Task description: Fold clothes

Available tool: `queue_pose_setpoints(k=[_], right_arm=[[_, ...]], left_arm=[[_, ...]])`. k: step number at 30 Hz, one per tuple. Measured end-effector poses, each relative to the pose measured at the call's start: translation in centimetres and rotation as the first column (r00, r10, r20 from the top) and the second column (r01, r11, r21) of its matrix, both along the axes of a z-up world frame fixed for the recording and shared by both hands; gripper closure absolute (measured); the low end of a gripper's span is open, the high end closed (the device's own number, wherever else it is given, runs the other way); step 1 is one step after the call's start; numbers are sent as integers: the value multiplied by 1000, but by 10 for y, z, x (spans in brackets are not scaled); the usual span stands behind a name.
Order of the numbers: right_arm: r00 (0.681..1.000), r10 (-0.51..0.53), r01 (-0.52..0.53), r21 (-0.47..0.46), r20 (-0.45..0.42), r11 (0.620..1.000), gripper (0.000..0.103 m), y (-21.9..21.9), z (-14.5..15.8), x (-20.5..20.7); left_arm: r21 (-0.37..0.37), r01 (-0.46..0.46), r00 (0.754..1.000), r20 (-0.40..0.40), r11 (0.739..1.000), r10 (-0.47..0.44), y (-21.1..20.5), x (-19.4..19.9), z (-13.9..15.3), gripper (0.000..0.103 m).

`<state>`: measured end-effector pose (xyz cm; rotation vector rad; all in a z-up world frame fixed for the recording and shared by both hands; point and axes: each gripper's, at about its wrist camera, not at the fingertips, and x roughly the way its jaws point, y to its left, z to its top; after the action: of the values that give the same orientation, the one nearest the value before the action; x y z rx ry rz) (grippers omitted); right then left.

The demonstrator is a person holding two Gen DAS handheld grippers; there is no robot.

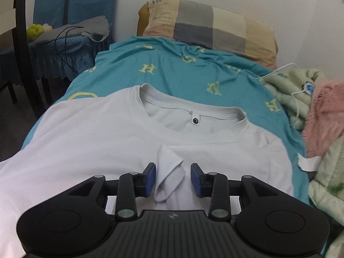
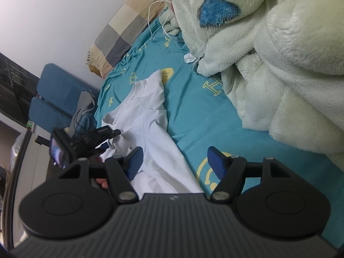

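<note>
A white T-shirt (image 1: 96,133) lies front up on the teal bed sheet (image 1: 172,71), collar and neck label toward the pillow. A folded-over sleeve end (image 1: 169,172) of it stands up between the blue pads of my left gripper (image 1: 173,178). It brushes the left pad, and the right pad is clear of it, so the jaws are open. In the right wrist view the T-shirt (image 2: 146,116) runs away from me, and my right gripper (image 2: 175,161) hovers open over its near edge and the sheet (image 2: 200,107), holding nothing. The left gripper (image 2: 111,138) shows at the shirt's left side.
A checked pillow (image 1: 210,25) lies at the head of the bed. Pale green fleece blankets (image 2: 279,64) and a pink one (image 1: 326,116) are piled along the right side, with a white cable (image 1: 296,99) over them. A blue-covered chair (image 1: 71,43) stands left of the bed.
</note>
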<state>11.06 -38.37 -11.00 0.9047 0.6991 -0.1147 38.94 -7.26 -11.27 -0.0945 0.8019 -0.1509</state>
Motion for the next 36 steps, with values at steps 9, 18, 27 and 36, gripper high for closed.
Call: queue_pose_setpoints(k=[9, 18, 27, 36], right_arm=[[1000, -11, 12, -23, 11, 1000, 34, 0, 6, -2], [1000, -20, 21, -47, 23, 999, 34, -2, 13, -14], [999, -4, 4, 5, 33, 1000, 34, -5, 10, -7], [998, 59, -59, -12, 21, 998, 34, -2, 8, 0]], left_arm=[[62, 217, 974, 58, 974, -220, -30, -103, 4, 48], [-26, 18, 1000, 22, 1000, -17, -8, -90, -26, 97], [-197, -122, 992, 13, 973, 127, 57, -56, 16, 97], [-126, -202, 979, -41, 971, 199, 67, -34, -28, 86]])
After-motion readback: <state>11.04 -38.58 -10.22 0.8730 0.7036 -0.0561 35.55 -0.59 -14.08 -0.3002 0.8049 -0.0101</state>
